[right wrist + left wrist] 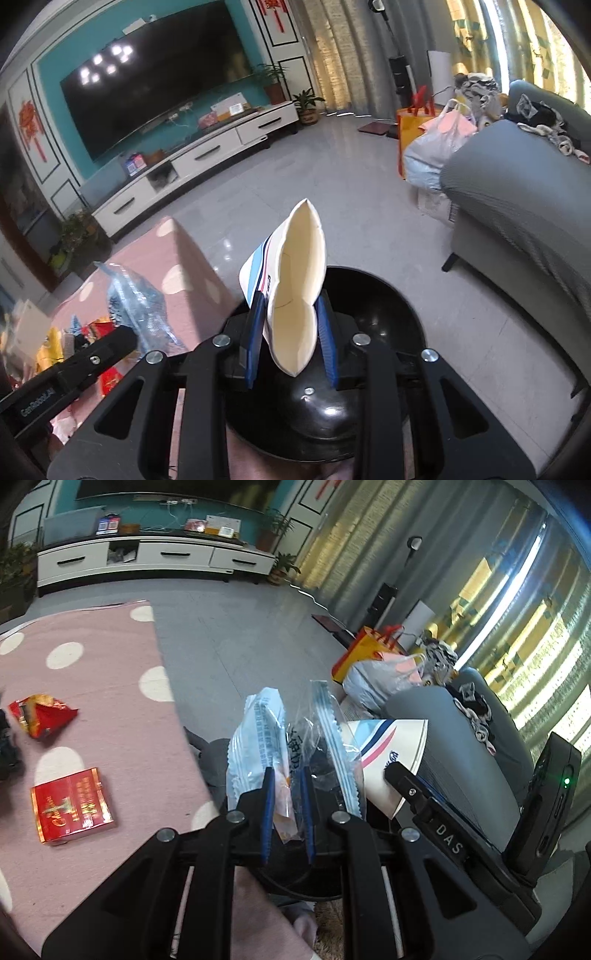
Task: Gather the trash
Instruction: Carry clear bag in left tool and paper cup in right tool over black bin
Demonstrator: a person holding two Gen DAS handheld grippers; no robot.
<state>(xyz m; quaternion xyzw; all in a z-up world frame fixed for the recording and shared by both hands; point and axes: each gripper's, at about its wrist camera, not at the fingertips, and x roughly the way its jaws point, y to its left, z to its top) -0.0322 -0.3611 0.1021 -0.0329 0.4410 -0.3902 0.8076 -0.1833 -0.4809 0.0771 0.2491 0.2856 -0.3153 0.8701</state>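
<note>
The left tool (pixel 287 805) grips a blue plastic wrapper (pixel 258 746) beside the pink tabletop (pixel 110 709). The right tool (pixel 290 332) squeezes a flattened paper cup (pixel 299 280) above the black bin (pixel 388 306).

Both grippers have black angular bodies, silver round screws, blue fingers (pixel 266 797), and white lettering on 1 side bar.

Crinkly clear-blue plastic wrapper (pixel 258 738); matt paper cup (pixel 295 288), squashed; glossy black plastic bin (pixel 388 295).
</note>
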